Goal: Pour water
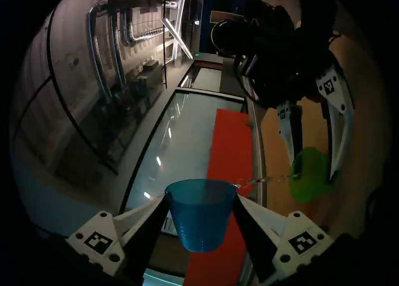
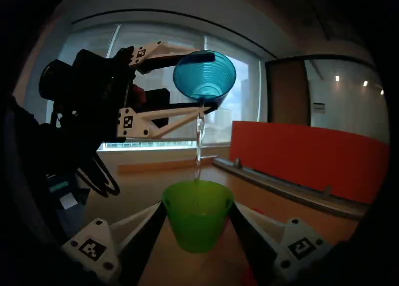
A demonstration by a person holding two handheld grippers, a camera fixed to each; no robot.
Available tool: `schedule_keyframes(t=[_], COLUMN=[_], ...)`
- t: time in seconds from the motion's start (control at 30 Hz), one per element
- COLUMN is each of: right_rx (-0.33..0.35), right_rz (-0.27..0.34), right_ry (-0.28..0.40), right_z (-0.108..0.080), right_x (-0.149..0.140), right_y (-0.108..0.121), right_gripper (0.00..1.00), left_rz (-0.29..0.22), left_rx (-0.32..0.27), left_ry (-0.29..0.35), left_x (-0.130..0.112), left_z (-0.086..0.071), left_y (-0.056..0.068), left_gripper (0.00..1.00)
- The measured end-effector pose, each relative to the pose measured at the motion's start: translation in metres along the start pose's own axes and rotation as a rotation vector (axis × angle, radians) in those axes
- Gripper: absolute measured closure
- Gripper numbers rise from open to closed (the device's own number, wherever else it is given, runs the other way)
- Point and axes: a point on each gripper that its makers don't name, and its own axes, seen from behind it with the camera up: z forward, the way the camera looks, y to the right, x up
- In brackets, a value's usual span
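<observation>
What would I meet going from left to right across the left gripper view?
Window glass → blue cup held in the left hand-held gripper → thin water stream → green cup held in the right hand-held gripper. The red panel overlaps the blue cup, so it is left out.

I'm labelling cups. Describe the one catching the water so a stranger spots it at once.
Find the big red panel. Beside it, the right gripper holds the green cup under a thin stream. It stands upright; the blue cup above is tipped.
</observation>
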Motion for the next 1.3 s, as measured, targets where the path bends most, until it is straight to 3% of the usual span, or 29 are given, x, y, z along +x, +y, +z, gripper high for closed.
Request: schedule_keyframes(t=[0.7, 1.3], right_rx=[-0.004, -0.005], right_rz=[-0.004, -0.008], right_ry=[0.006, 0.011], right_z=[0.001, 0.003], right_x=[0.004, 0.006], right_y=[0.001, 0.001], right_gripper=[0.1, 0.1], left_rz=[0.077, 0.156], left_rx=[0.011, 0.018], left_ry=[0.011, 0.011], left_x=[0.005, 0.006], left_z=[0.005, -0.001], left_y=[-0.01, -0.012], left_gripper=[0.14, 0.14])
